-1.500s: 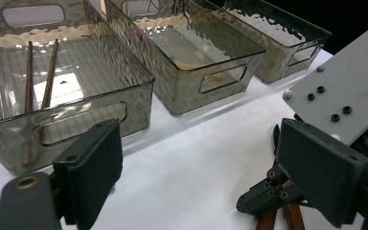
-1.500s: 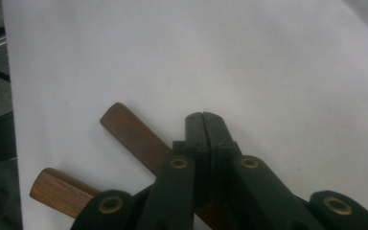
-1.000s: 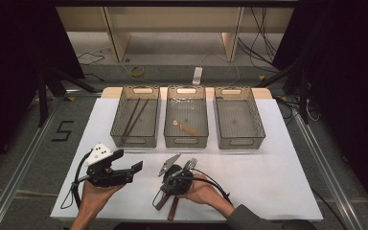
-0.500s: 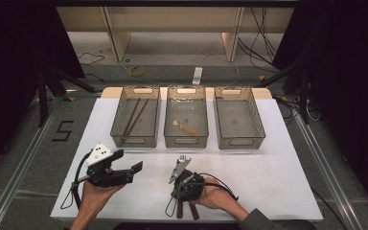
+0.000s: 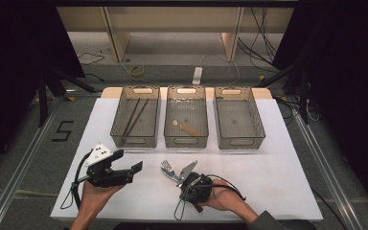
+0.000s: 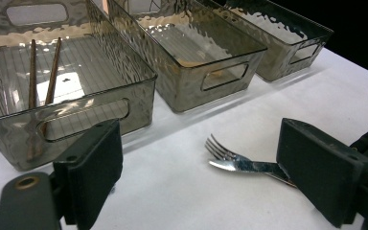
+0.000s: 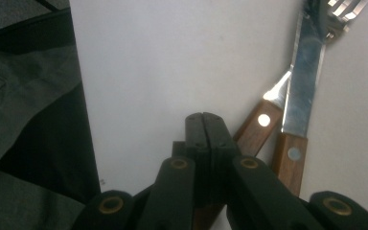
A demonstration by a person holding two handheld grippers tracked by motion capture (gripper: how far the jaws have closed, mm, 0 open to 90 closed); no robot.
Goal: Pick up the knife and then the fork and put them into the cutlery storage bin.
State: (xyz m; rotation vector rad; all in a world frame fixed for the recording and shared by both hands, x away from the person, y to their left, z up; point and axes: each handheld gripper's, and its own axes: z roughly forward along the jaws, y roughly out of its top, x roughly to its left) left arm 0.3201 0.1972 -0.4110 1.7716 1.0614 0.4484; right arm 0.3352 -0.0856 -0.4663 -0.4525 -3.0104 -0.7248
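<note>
Your left claw (image 5: 133,168): jaws spread wide, holding nothing, hovering over the near-left of the white worktop (image 5: 278,163).
Your right claw (image 7: 204,125): jaws pressed together with nothing between them, low at the near edge.
Fork (image 6: 235,160) and knife (image 7: 303,72): both wooden-handled, lying together on the worktop just beside your right claw, fork tines toward the bins.
Left bin (image 5: 135,116): two chopsticks (image 5: 133,117).
Middle bin (image 5: 186,116): one wooden spoon (image 5: 187,128).
</note>
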